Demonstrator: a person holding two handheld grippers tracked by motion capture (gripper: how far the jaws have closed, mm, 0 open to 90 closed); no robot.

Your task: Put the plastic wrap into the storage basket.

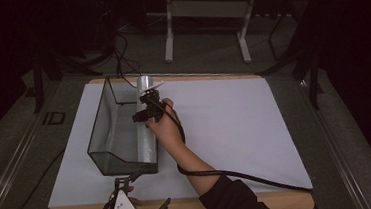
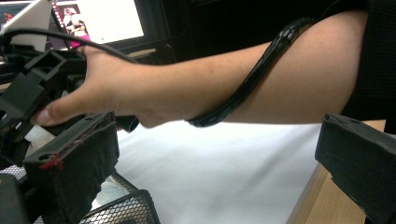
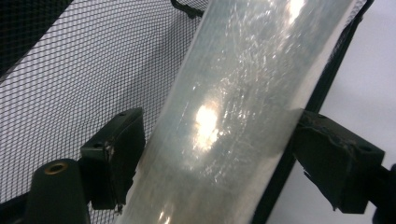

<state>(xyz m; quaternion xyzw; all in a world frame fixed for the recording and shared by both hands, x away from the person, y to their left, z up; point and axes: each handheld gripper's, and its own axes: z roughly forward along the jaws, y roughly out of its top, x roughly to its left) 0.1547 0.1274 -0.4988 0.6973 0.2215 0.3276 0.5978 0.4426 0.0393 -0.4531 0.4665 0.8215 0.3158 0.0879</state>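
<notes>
One mesh basket (image 1: 107,140), one clear roll (image 1: 147,137) and two claws were on the counter (image 1: 235,125), which was covered by a white sheet with a wooden edge showing at the near side. The roll lay along the basket's right wall, its far end poking past the basket's far rim. The right claw (image 1: 145,112) sat over the roll about midway along it, held by the right hand (image 1: 164,127), a black cable (image 1: 239,175) trailing down the forearm and off to the right. The left claw (image 1: 136,177) rested at the near edge of the counter, just in front of the basket's near corner.

The right claw's own view showed what the high view could not: its two jaws stood on either side of the roll (image 3: 233,116), both pressed against its shiny surface, with the mesh (image 3: 70,70) behind. The left claw's view showed its jaws spread wide with nothing between them, the right forearm (image 2: 224,84) crossing above and the basket's corner (image 2: 121,210) below.

To the right of the basket the white sheet lay bare out to its edges.
</notes>
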